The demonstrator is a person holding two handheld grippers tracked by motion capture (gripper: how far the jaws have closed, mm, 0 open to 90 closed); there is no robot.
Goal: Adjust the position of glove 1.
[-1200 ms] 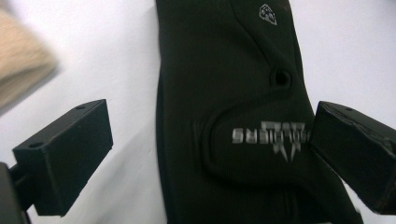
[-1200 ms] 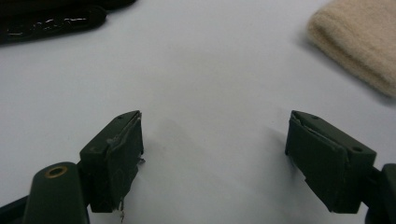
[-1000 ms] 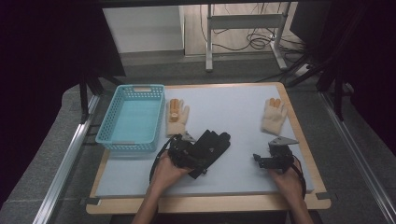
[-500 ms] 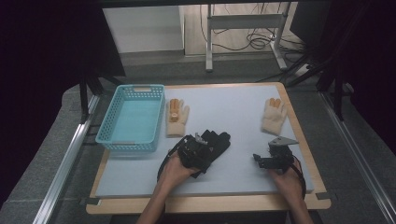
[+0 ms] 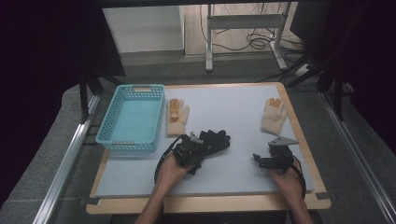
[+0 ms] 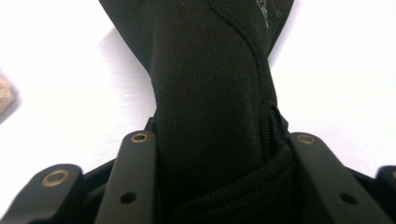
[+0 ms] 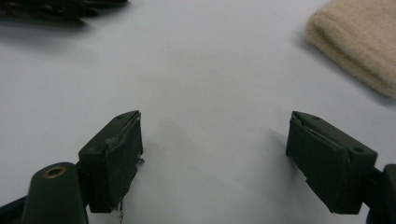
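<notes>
A black glove [image 5: 215, 139] lies in the middle of the grey mat, fingers pointing away to the right. My left gripper [image 5: 191, 145] is at its cuff end. In the left gripper view the jaws have just been closing and now pinch the bunched black glove [image 6: 210, 93] between them. My right gripper [image 5: 258, 159] rests low over the mat at the right. In the right gripper view its fingertips [image 7: 116, 140] stand wide apart with bare mat between them.
A light-blue basket [image 5: 105, 133] stands empty at the left edge of the mat. One beige glove [image 5: 177, 116] lies beside it and another beige glove [image 5: 274, 115] lies at the far right, above my right gripper. The mat [image 5: 224, 105] sits on a wooden-edged table.
The left gripper's jaws have closed on the cuff of the black glove. The right hand and the beige gloves have stayed where they were.
</notes>
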